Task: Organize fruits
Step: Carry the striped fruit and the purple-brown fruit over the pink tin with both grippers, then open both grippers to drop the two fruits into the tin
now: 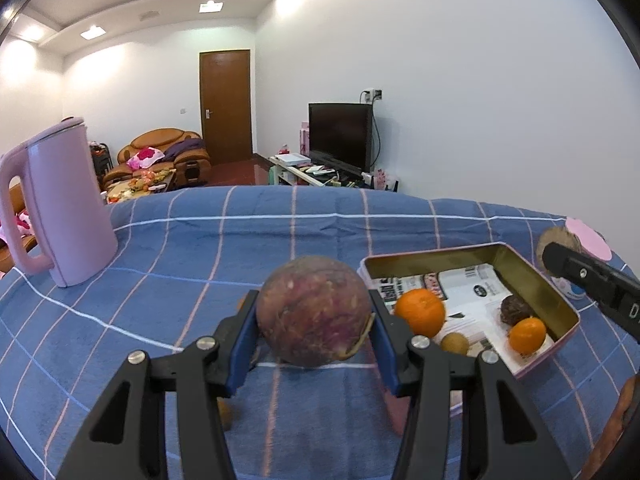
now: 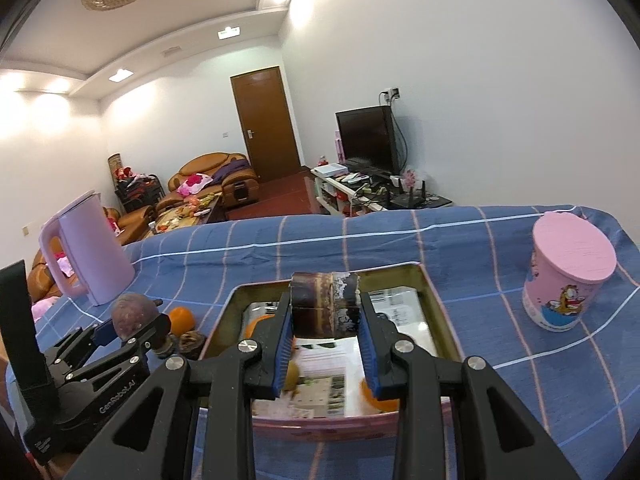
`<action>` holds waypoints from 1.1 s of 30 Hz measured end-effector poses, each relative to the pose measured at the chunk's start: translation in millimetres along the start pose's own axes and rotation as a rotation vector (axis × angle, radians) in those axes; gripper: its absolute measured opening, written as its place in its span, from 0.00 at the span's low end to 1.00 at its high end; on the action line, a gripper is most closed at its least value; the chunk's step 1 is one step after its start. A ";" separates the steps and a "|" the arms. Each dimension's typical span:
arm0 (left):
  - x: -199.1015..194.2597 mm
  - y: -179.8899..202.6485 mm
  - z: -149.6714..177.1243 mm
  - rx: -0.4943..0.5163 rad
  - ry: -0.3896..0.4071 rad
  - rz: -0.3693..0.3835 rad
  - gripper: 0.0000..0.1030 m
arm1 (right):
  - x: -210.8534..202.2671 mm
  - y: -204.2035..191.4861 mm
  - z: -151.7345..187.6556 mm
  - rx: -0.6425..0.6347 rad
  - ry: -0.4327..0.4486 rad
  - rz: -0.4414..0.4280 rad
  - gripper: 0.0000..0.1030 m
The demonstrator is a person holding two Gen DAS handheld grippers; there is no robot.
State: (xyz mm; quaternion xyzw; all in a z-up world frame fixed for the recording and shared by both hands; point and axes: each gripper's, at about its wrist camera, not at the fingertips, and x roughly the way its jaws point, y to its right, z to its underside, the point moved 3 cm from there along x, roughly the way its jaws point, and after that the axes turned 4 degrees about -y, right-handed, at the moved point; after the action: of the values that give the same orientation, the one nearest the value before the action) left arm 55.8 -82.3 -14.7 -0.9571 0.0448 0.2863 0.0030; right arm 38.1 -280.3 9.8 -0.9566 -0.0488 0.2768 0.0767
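My left gripper (image 1: 313, 298) is shut on a round purple-brown fruit (image 1: 314, 316), held above the blue checked cloth just left of a pink-rimmed tin tray (image 1: 520, 264). In the tray lie two oranges (image 1: 420, 312) (image 1: 527, 334), a dark wrinkled fruit (image 1: 516, 308) and a small brown fruit (image 1: 455, 343). My right gripper (image 2: 325, 320) is shut on a short dark-brown cane piece (image 2: 320, 292), hanging over the tray (image 2: 440, 312). The right wrist view shows the left gripper (image 2: 132, 320) and its fruit (image 2: 130, 312) at the left. An orange (image 2: 182, 318) and a dark fruit (image 2: 190, 340) lie outside the tray.
A pink kettle (image 1: 60, 208) stands on the cloth at the far left. At the right sits a pink lidded cup (image 2: 566, 276). The table's far edge drops to a living room with sofa, TV and door. A small brown fruit (image 1: 226, 416) lies under the left gripper.
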 end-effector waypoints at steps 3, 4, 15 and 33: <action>0.4 11.1 -4.6 0.006 0.007 0.004 0.52 | -0.4 8.7 -0.7 0.007 -0.001 0.015 0.31; 0.9 15.2 -5.6 0.007 0.008 0.010 0.52 | -0.4 11.3 -1.3 0.008 -0.001 0.022 0.31; 7.3 52.9 -10.5 0.062 -0.004 0.047 0.52 | 2.8 27.0 -5.3 -0.031 -0.001 0.085 0.31; 22.0 84.6 -5.0 0.113 -0.074 0.118 0.52 | 21.7 25.8 3.3 -0.051 -0.066 0.072 0.31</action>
State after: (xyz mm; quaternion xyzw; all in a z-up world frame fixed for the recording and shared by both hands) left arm 69.4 -168.6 -21.0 -0.9399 0.1169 0.3180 0.0418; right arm 56.0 -302.3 -8.8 -0.9497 -0.0237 0.3096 0.0409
